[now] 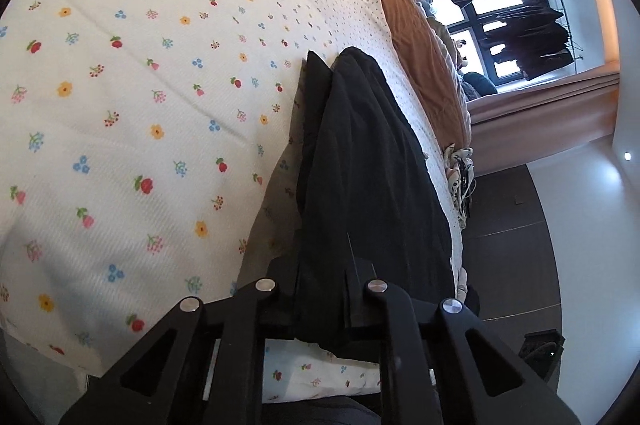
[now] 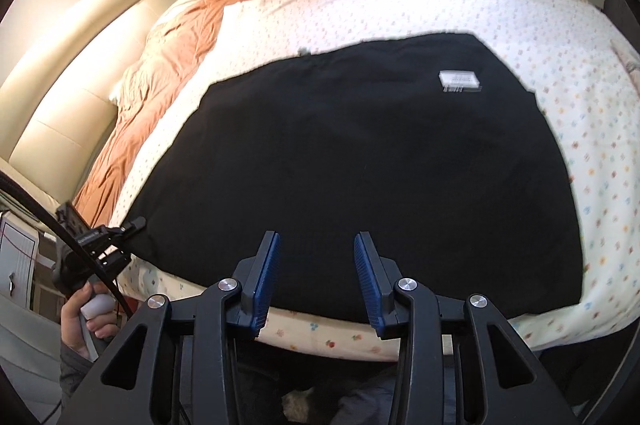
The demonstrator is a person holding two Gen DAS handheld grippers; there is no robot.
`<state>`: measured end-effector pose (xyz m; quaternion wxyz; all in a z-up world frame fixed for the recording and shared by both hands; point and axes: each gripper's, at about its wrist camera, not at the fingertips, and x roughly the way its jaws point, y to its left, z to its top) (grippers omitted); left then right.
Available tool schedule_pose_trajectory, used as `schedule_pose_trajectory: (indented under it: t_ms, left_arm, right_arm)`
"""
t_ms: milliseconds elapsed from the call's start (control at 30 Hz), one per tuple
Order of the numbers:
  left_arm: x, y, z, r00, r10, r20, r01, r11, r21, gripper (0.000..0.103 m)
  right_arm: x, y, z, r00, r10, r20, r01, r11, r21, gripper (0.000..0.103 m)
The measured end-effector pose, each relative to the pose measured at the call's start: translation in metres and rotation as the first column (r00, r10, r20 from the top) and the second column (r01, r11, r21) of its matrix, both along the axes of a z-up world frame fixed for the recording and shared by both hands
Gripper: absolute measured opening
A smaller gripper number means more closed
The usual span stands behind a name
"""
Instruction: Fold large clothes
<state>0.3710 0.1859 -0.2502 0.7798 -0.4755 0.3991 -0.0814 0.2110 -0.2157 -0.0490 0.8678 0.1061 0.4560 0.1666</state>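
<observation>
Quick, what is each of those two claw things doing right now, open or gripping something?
Left gripper: closed on the black garment's edge.
Right gripper: open, nothing between its blue pads, above the garment.

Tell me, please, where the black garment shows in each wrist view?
Left wrist: black garment runs up from the left claw, right of centre.
Right wrist: black garment lies spread flat, filling the centre.
Shared landmark: floral sheet under it.

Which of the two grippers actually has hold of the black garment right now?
The left gripper: its fingers are shut on a bunched edge of the black garment. The right gripper hangs open above the cloth, nothing between its blue pads.
</observation>
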Motion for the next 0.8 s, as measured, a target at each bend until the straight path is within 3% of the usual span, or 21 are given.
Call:
schedule_pose_trajectory:
  t_ms: [433,600,800]
  left_arm:
    - [-0.032,-0.005,0.0,1.0,0.015,0.005,-0.015,0.999,-0.035,0.014]
    - [-0.033,-0.003,-0.014,1.0,0.024,-0.019,-0.025,0.998,-0.063,0.014]
    - [-0.038,0.001,-0.022,0.999,0.04,-0.036,-0.043,0.995,-0.094,0.014]
  right_arm:
    - [0.035,0.061,-0.031,0.986,0.145,-0.085,-0.154,0.982,-0.111,0.036]
    - [0.063,0.075,-0.051,0.985,0.131,-0.116,-0.148,0.977,-0.152,0.036]
    - [0.109,0.089,-0.045,0.992,0.088,-0.088,-0.104,0.976,-0.192,0.035]
